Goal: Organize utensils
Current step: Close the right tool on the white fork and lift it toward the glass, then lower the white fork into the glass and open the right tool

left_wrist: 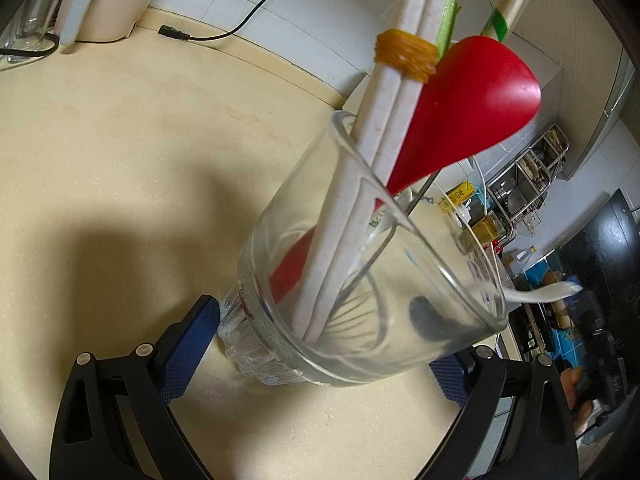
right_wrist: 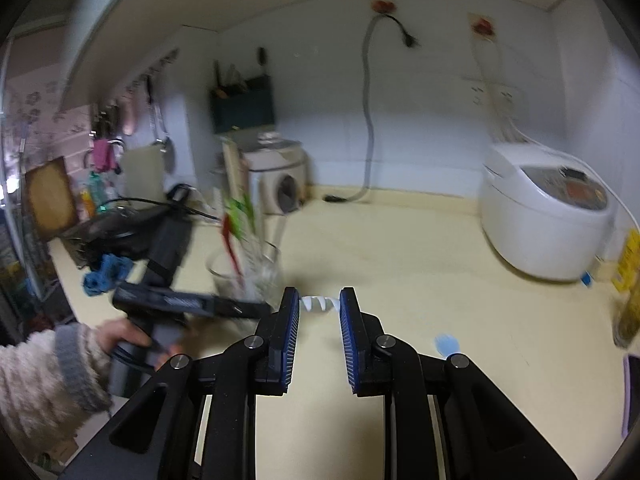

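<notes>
Left gripper [left_wrist: 320,344]: jaws spread wide around the base of a clear, tall drinking glass [left_wrist: 360,280], blue ribbed pads against its lower wall on both sides. Glass stands tilted in the left wrist view, foot on the cream desk [left_wrist: 120,140].

Inside the glass: a pair of white speckled plastic chopsticks [left_wrist: 352,208] bound near the top with a yellow rubber band [left_wrist: 404,54]; a red plastic rice paddle [left_wrist: 472,108], blade up, handle down in the glass; thin wire loops of a metal whisk [left_wrist: 372,280]. All lean toward the far rim. More stems rise past the top edge, too cropped to name.

Right gripper [right_wrist: 320,304]: jaws partly closed, a narrow gap between the blue pads. A small white plastic utensil [right_wrist: 318,303] sits between the tips; only a short white piece shows, blurred. Pads appear to pinch it, held clear above the desk. The same piece shows at the right of the left wrist view, beside the glass rim [left_wrist: 540,294].

Further out, right wrist view: a person's hand [right_wrist: 124,336] in a knitted sleeve holds the left gripper's handle. White rice cooker [right_wrist: 548,216] at right on the desk. Small pale blue item [right_wrist: 447,343] lies on the desk near the right jaw. Black power cord [left_wrist: 224,28] by the wall.
</notes>
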{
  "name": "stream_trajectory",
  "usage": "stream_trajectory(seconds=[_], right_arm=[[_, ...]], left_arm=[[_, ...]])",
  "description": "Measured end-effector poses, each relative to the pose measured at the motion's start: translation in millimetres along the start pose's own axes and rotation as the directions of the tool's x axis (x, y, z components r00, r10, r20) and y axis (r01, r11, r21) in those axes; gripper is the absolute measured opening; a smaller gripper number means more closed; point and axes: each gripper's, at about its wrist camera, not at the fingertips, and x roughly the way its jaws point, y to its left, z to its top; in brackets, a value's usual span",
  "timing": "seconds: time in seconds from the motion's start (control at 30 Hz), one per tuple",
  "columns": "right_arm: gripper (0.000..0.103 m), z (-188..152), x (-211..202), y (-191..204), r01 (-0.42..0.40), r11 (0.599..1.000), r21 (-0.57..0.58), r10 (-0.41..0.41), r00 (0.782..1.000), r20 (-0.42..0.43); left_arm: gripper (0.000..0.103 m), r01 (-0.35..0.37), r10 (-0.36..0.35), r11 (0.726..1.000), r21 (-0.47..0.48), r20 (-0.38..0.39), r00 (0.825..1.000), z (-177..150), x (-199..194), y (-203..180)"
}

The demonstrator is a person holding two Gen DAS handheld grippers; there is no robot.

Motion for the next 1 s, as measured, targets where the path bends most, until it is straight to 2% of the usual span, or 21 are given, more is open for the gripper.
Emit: stream_trajectory(seconds=[0.37, 0.5, 0.77, 1.0], right_arm=[[0.021, 54.9, 15.3, 36.6, -0.075, 0.996, -0.057, 0.081, 0.991, 0.105], [0.021, 67.0, 21.2, 49.4, -0.100, 0.992, -0.080, 0.108, 0.988, 0.111], [0.021, 56.7, 57.0, 60.5, -0.102, 0.992, -0.074, 0.102, 0.995, -0.003], [0.021, 53.7, 91.5, 65.0, -0.091, 0.994, -0.058, 0.083, 0.989, -0.120]], left_arm=[[0.097, 0.000, 0.000, 1.000, 0.000, 0.000, 1.000, -0.1, 0.1, 0.0], [0.097, 0.000, 0.000, 1.000, 0.000, 0.000, 1.000, -0.1, 0.1, 0.0], [0.097, 0.000, 0.000, 1.000, 0.000, 0.000, 1.000, -0.1, 0.1, 0.1], [0.097, 0.000, 0.000, 1.000, 0.000, 0.000, 1.000, -0.1, 0.1, 0.0]])
